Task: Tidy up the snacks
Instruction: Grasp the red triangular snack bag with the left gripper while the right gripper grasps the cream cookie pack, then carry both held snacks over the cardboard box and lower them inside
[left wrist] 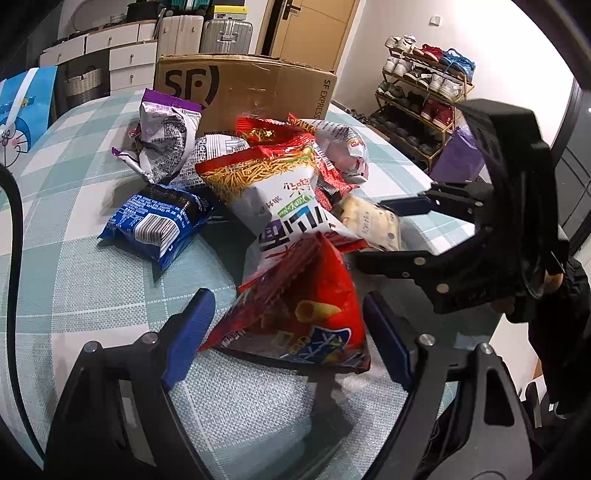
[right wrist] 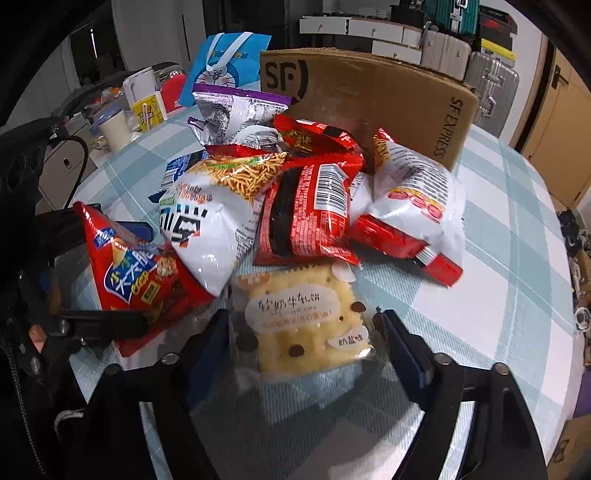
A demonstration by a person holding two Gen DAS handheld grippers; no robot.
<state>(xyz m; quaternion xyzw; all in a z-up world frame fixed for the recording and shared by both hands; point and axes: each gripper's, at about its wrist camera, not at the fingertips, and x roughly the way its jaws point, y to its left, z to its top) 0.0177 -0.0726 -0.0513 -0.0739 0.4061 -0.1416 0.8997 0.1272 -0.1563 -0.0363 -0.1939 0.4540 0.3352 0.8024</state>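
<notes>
A pile of snack bags lies on the checked tablecloth before a cardboard SF box [left wrist: 251, 92] [right wrist: 369, 96]. My left gripper [left wrist: 288, 332] is open, its blue pads either side of a red triangular snack bag [left wrist: 306, 314] [right wrist: 136, 277]. My right gripper [right wrist: 303, 347] [left wrist: 373, 232] is open around a clear-wrapped cracker pack [right wrist: 306, 325] [left wrist: 373, 221]. Behind them lie a white noodle-snack bag [left wrist: 273, 192] [right wrist: 214, 218], a blue pack [left wrist: 159, 221], a purple-topped bag [left wrist: 166, 140] [right wrist: 236, 110], a red pack [right wrist: 310, 214] and a white-red bag [right wrist: 417, 206].
A Doraemon bag [right wrist: 229, 70] [left wrist: 22, 114], cups and small items [right wrist: 114, 125] stand at the table's far left. A shoe rack [left wrist: 421, 99], suitcases [left wrist: 225, 33] and drawers stand beyond the table. The table edge [right wrist: 546, 206] runs at the right.
</notes>
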